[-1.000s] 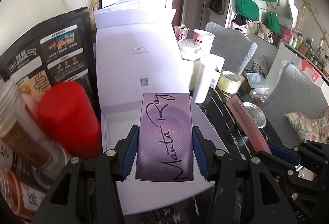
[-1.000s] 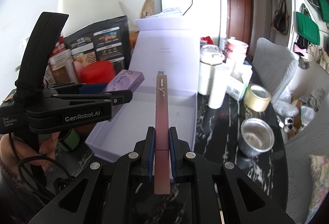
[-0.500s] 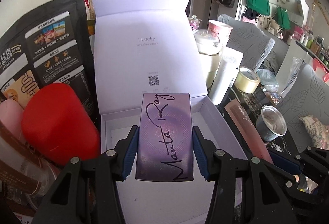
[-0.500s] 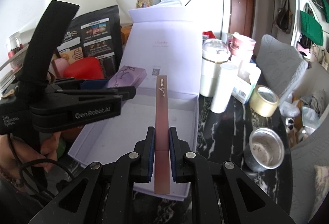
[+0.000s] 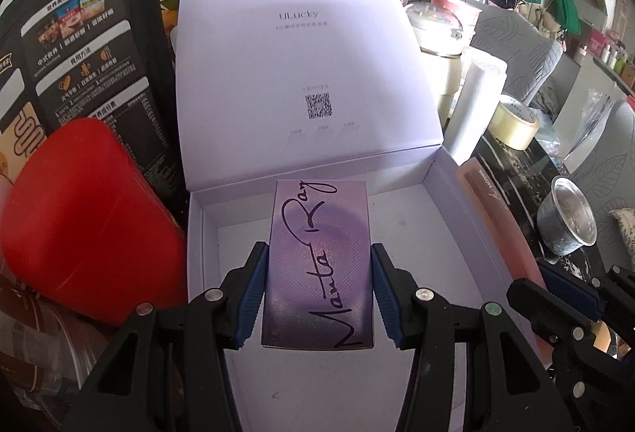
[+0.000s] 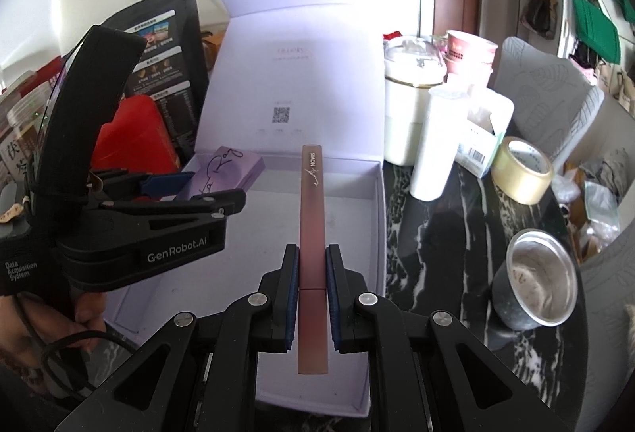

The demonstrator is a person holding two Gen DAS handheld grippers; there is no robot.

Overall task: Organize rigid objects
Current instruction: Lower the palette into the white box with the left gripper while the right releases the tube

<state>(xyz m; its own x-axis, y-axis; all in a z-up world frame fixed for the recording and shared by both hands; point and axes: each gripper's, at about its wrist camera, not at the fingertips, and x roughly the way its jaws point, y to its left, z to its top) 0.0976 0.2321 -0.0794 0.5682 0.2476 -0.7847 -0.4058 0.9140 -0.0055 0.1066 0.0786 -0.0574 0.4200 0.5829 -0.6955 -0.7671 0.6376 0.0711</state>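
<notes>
Left gripper (image 5: 319, 297) holds the purple box (image 5: 320, 265) over the open white box (image 6: 377, 225); right gripper (image 6: 312, 297) pinches the pink stick (image 6: 312, 233) there too, ready to pack both inside.

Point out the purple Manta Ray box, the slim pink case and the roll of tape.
Purple Manta Ray box (image 5: 319, 265), left wrist view, printed top face.
Slim pink case (image 6: 312, 217), right wrist view, mid-length.
Roll of tape (image 6: 520, 174), right wrist view, outer side.
</notes>
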